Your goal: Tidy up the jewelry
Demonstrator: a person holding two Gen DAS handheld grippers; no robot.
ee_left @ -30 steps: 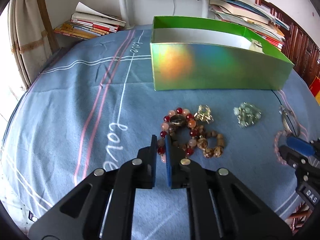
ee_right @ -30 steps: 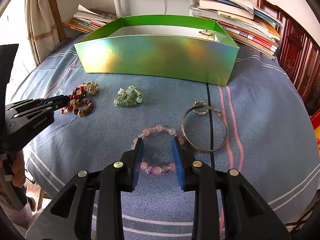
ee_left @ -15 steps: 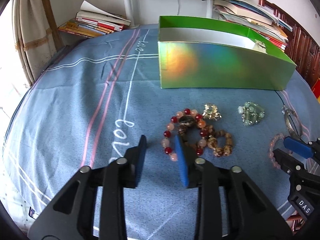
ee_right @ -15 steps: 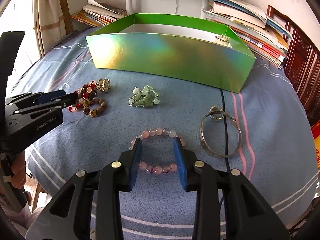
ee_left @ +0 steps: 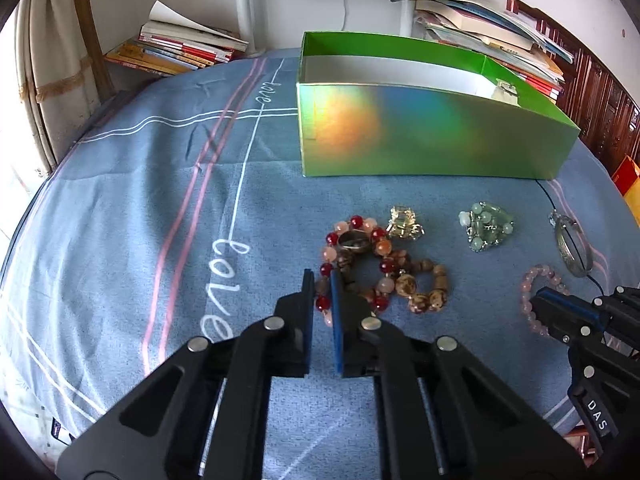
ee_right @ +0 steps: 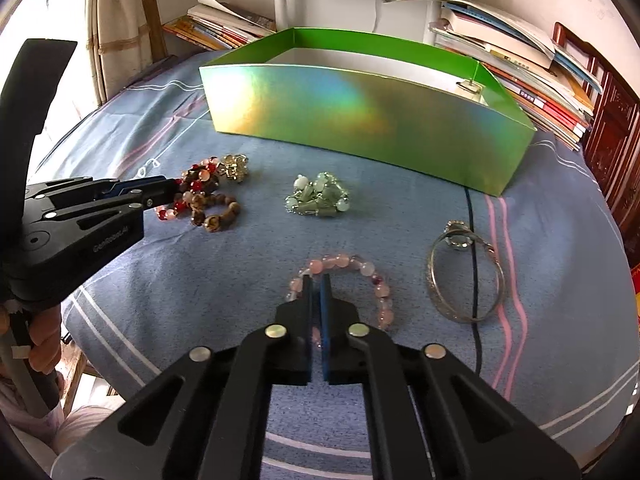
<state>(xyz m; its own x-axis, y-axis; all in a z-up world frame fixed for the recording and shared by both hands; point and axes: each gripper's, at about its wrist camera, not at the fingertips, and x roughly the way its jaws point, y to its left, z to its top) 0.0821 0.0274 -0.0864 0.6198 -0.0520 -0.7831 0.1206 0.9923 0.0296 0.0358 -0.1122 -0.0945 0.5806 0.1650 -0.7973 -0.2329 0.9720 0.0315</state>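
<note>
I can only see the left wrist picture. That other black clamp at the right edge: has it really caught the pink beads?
Observer: Yes. In the right wrist view the right gripper has its jaws nearly closed, with the near-left side of the pink bracelet pinched between them.
Operator: And the silver hoop next to it, is it tangled in?
Observer: No. The silver bangle lies apart from the pink bracelet, with a dark cord crossing it.
Operator: Who holds my clamp?
Observer: A hand grips the handle of the left gripper, which is shut on the red bead bracelet.
</note>
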